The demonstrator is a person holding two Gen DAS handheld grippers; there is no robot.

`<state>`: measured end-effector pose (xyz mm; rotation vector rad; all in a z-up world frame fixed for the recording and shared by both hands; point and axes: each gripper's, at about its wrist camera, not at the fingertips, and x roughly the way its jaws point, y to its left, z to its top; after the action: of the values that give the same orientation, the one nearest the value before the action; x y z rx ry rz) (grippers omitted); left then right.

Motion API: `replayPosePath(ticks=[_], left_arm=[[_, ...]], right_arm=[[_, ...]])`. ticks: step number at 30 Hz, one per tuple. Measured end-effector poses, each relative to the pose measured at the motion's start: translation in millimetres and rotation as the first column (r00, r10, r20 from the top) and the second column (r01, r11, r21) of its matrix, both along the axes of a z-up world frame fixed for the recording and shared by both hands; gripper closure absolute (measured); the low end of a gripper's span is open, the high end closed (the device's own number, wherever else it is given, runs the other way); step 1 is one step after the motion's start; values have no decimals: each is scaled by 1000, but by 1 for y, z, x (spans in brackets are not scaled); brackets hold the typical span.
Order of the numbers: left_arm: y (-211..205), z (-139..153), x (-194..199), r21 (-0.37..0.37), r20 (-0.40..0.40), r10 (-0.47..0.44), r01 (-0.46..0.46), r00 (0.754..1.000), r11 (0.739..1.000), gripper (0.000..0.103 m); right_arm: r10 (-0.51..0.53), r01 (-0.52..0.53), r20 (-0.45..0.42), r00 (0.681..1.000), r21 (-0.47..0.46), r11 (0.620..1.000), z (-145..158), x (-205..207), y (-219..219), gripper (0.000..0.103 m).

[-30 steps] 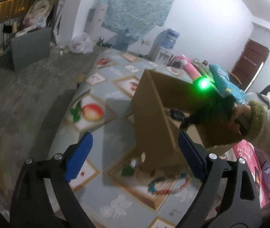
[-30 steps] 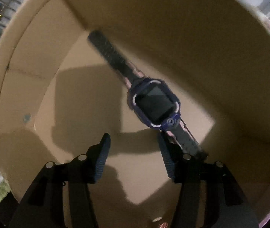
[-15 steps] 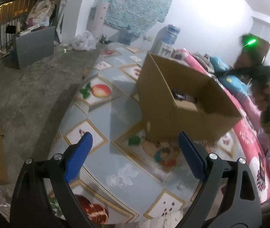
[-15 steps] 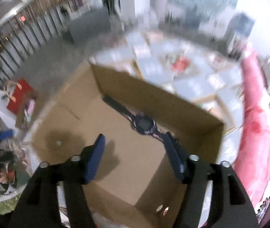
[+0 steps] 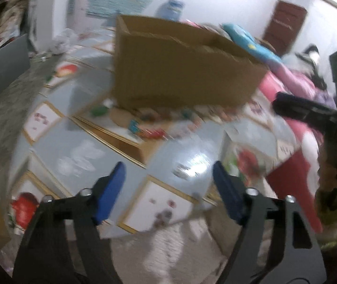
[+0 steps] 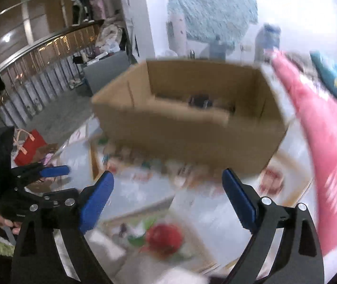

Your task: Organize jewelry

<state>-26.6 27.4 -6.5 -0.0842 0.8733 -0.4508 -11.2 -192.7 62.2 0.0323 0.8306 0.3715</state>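
A dark watch (image 6: pixel 200 101) lies inside the open cardboard box (image 6: pixel 192 127), which fills the upper middle of the right wrist view; only a blurred patch of the watch shows over the near wall. In the left wrist view the same box (image 5: pixel 182 75) sits in the upper centre, with a string of coloured beads (image 5: pixel 144 130) blurred on the patterned mat (image 5: pixel 85 151) just in front of it. The right gripper (image 6: pixel 168 194) is at the bottom of its view, its blue fingers (image 6: pixel 96 200) spread wide, having just been opening, with nothing between them. The left gripper (image 5: pixel 168 187) has just been closing, but its fingers (image 5: pixel 110 190) stand apart over the mat, gripping nothing. A pink blanket (image 6: pixel 329 146) runs down the right side.
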Motion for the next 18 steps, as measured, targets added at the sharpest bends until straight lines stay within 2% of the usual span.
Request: replayPosePath(ticks=[2,6,10,14,18], left_arm=[[-10,-4,-1,12,-10,-33,33,999,999,53],[-22,-9,6,48,-14,-64,65,998,997,68],[-38,-20,12,151,-31,-90,94,995,984,86],[-51,-26,14,237,-36,-95,101,995,966,89],[-56,-25,17,269,-37,-95,102,995,958,89]], right_arm=[[3,0,-40,999,67,998,-15,-5,1,17],[17,-11,-73,997,79,997,-34,-6,6,27],[20,-11,-71,997,118,993,-38,-2,4,31],[18,-6,-78,997,141,990,-45,2,-2,33],[16,0,-92,996,166,986,-53,9,-6,35]])
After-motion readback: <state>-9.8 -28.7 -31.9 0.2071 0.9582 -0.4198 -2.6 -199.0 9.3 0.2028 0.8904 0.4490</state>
